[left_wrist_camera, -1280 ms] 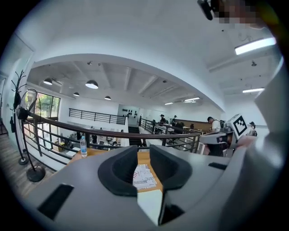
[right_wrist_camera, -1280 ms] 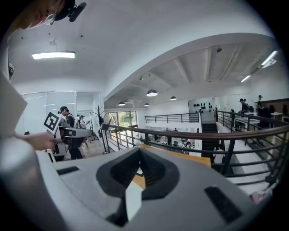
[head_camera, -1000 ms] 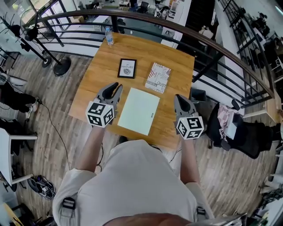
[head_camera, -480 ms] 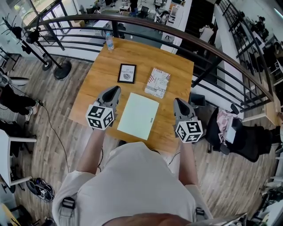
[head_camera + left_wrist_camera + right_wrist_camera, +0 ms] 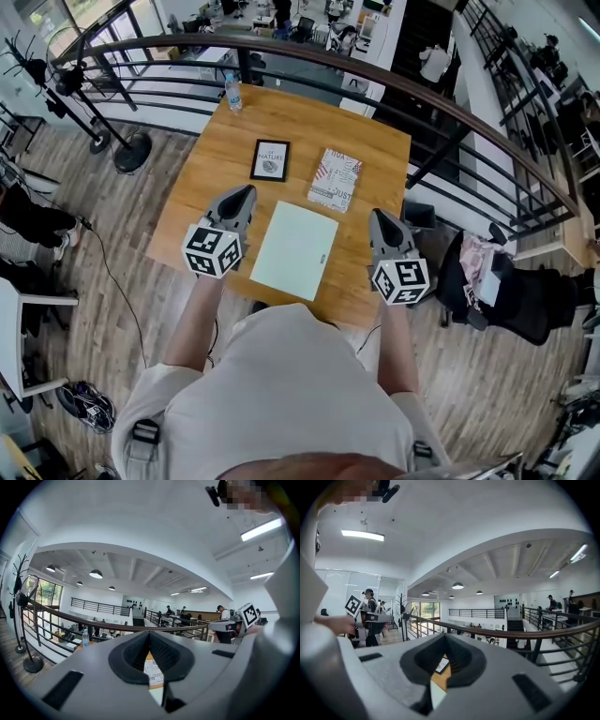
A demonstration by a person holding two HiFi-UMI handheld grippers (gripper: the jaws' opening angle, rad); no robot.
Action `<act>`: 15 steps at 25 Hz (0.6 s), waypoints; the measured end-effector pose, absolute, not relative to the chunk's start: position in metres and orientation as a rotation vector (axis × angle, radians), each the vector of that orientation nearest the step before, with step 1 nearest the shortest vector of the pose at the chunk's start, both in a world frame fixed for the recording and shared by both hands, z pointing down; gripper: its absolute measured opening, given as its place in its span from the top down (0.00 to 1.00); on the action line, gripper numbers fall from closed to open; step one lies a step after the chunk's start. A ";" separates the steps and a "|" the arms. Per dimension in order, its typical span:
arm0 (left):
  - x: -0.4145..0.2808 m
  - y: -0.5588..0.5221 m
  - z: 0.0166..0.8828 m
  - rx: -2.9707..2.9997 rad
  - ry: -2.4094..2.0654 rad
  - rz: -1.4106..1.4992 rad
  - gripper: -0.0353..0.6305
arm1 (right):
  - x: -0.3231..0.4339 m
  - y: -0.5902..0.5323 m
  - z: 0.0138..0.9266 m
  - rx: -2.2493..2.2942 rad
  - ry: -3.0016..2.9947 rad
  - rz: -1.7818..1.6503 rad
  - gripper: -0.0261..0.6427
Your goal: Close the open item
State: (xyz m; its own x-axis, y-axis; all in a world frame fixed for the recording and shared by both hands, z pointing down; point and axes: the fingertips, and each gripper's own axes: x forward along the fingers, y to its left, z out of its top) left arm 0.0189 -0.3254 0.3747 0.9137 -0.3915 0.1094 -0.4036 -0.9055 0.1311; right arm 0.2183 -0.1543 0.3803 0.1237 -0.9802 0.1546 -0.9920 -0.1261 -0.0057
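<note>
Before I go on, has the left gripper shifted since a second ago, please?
No. The left gripper stays beside the left edge of the pale green folder; only its jaws have just been closing, on nothing.

Bare surface (image 5: 375, 150) runs along the far edge between the corners, and we see clear strips down the left and right edges. Obstacles: the pale green notebook (image 5: 294, 250) lies flat at the middle of the near edge. The framed picture (image 5: 270, 160) and patterned book (image 5: 336, 179) sit side by side just beyond it, with narrow gaps between all three. A water bottle (image 5: 232, 92) stands upright at the far left corner. The curved railing (image 5: 375, 67) wraps close round the far and right edges, so there's little room to approach from there.
</note>
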 end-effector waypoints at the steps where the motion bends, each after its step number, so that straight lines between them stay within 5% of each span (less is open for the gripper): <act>1: 0.019 -0.325 0.375 2.925 -0.607 0.122 0.95 | 0.217 -0.155 0.380 2.276 -2.014 0.179 0.96; 15: 0.020 -0.325 0.381 2.913 -0.575 0.129 0.95 | 0.212 -0.152 0.378 2.290 -1.998 0.185 0.96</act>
